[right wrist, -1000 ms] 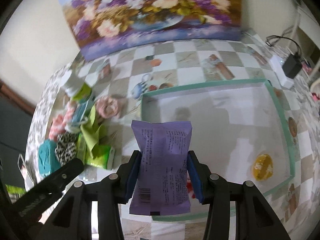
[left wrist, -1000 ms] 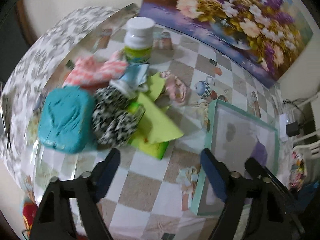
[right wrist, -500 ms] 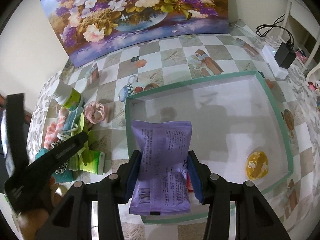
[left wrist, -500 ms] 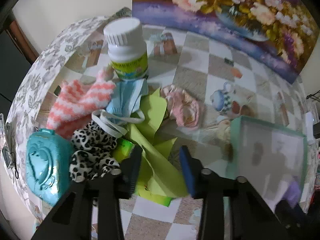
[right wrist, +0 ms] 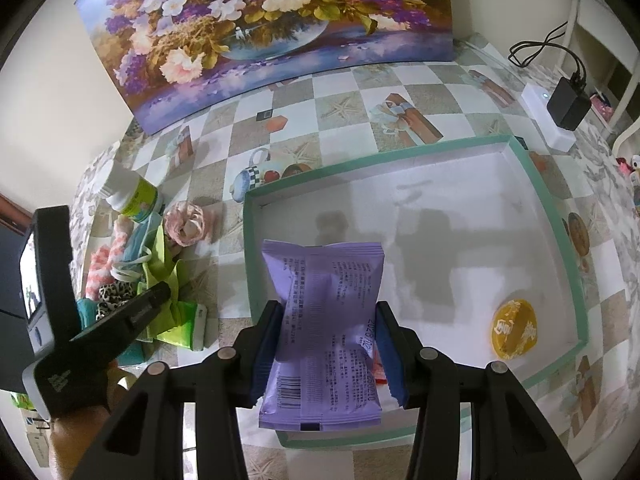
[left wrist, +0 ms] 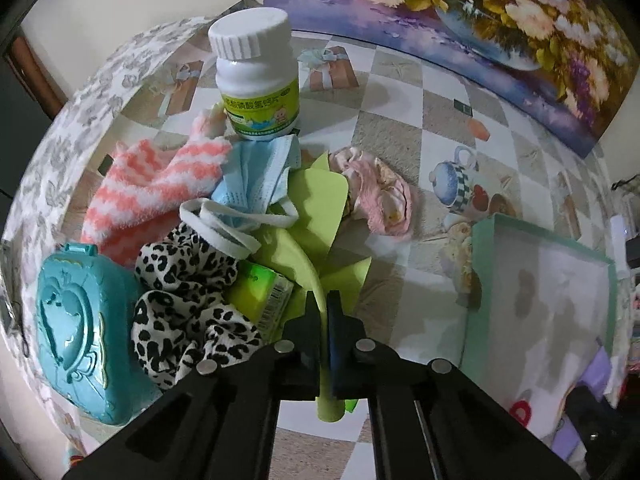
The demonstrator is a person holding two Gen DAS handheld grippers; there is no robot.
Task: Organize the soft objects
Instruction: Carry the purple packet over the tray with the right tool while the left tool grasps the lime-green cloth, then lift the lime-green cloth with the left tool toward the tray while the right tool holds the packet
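Note:
A heap of soft things lies on the left of the table: a pink striped sock point(left wrist: 160, 184), a blue face mask point(left wrist: 256, 176), a leopard scrunchie point(left wrist: 180, 320), a pink scrunchie point(left wrist: 380, 200) and a lime-green cloth point(left wrist: 316, 208). My left gripper point(left wrist: 323, 304) points down into the heap and is shut on a strip of the green cloth. My right gripper point(right wrist: 326, 340) is shut on a purple packet point(right wrist: 324, 320), held over the near-left corner of the teal-rimmed white tray point(right wrist: 560, 232). A yellow round piece point(right wrist: 514, 328) lies in the tray.
A white pill bottle point(left wrist: 256, 80), a teal plastic case point(left wrist: 76, 332) and a green tissue pack point(left wrist: 260, 292) sit in or beside the heap. A flower painting point(right wrist: 272, 20) leans against the back wall. A white power strip with a black charger point(right wrist: 568, 104) lies at the far right.
My left gripper came down and forward into the heap and its jaws went from wide open to shut on the green cloth. The right gripper kept still with the purple packet.

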